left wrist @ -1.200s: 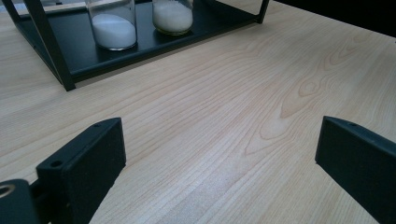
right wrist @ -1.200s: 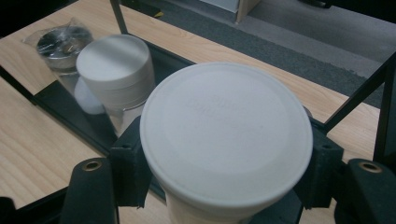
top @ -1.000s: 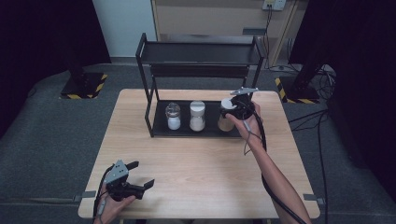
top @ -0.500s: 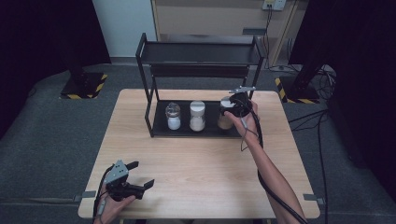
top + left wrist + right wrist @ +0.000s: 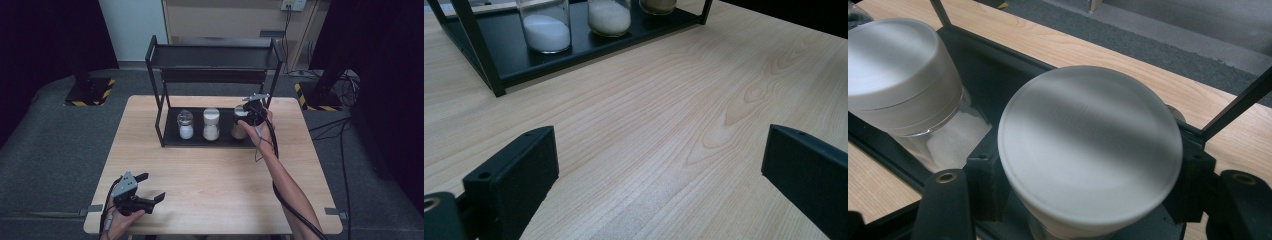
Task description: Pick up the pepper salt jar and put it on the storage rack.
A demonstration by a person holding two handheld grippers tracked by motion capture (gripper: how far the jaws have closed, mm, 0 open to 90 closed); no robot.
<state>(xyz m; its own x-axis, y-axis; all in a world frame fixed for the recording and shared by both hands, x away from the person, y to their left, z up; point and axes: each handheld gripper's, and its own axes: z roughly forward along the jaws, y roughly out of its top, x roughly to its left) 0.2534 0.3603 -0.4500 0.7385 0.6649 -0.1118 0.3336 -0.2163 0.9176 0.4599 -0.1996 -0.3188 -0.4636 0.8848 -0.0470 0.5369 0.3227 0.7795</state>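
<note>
A black two-tier rack [image 5: 161, 107] stands at the back of the wooden table [image 5: 210, 175]. On its lower shelf [image 5: 589, 47] stand three glass jars with white lids. My right gripper [image 5: 246, 116] is shut on the right-hand jar [image 5: 238, 127], which holds a brownish powder; its jaws clamp the sides of the white lid [image 5: 1090, 145]. The middle jar [image 5: 211, 124] stands just to its left [image 5: 895, 75]. The left jar [image 5: 185, 125] holds white powder [image 5: 545, 32]. My left gripper [image 5: 149, 187] rests low over the table's near left corner, open, with bare wood between its jaws [image 5: 659, 165].
The rack's upper shelf [image 5: 215, 57] overhangs the jars. Black uprights [image 5: 1238, 107] frame the shelf's right end close to the held jar. Cables trail from both grippers. Dark floor and stands with yellow-black tape [image 5: 87, 95] surround the table.
My right gripper has sunk slightly with the jar onto the rack's lower shelf at its right end. The left gripper has not moved.
</note>
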